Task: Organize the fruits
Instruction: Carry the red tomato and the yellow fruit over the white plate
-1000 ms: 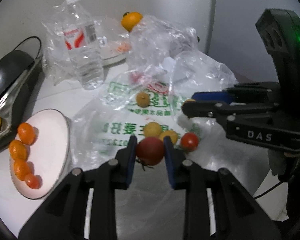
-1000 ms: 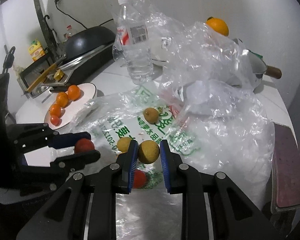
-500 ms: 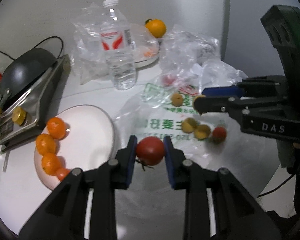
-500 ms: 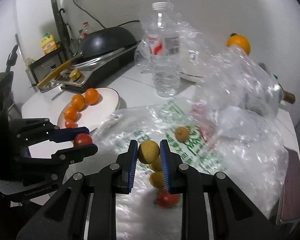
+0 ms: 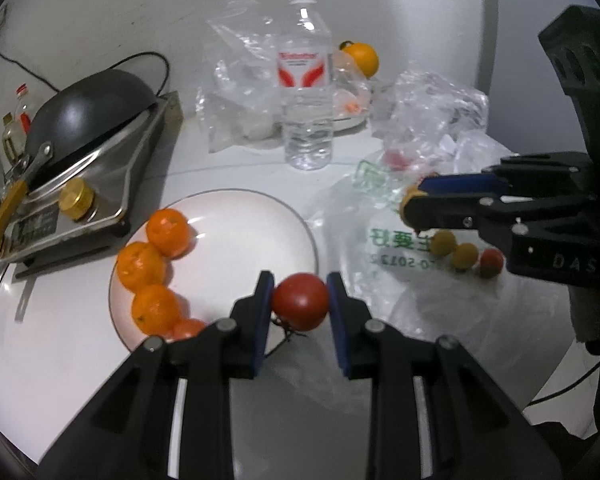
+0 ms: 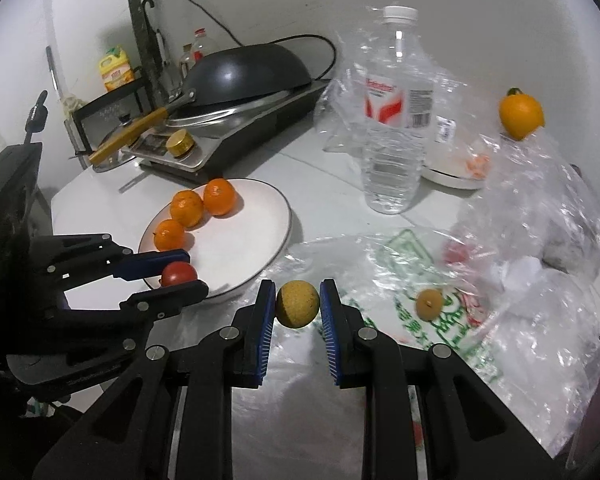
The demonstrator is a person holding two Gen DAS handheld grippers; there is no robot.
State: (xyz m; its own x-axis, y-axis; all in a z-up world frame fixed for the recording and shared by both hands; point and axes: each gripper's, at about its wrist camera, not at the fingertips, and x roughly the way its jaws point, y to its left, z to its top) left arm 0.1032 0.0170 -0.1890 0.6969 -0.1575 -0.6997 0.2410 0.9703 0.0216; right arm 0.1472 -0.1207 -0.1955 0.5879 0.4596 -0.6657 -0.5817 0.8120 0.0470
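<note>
- Your left gripper (image 5: pixel 299 304) is clamped on a red tomato (image 5: pixel 299 301) above the near rim of the white plate (image 5: pixel 236 240); lower it beside the tangerines (image 5: pixel 142 266) before releasing.
- Your right gripper (image 6: pixel 298 305) pinches a yellow-brown longan (image 6: pixel 297 304).
- Both have travelled from the printed plastic bag (image 6: pixel 440 320) toward the plate.

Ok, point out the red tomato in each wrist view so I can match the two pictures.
Left wrist view: the red tomato sits low and central, clamped in the left gripper, at the near rim of the white plate.
Right wrist view: the tomato is at left, pinched in the left gripper, over the plate's near edge.
Shared landmark: the water bottle behind the plate.
</note>
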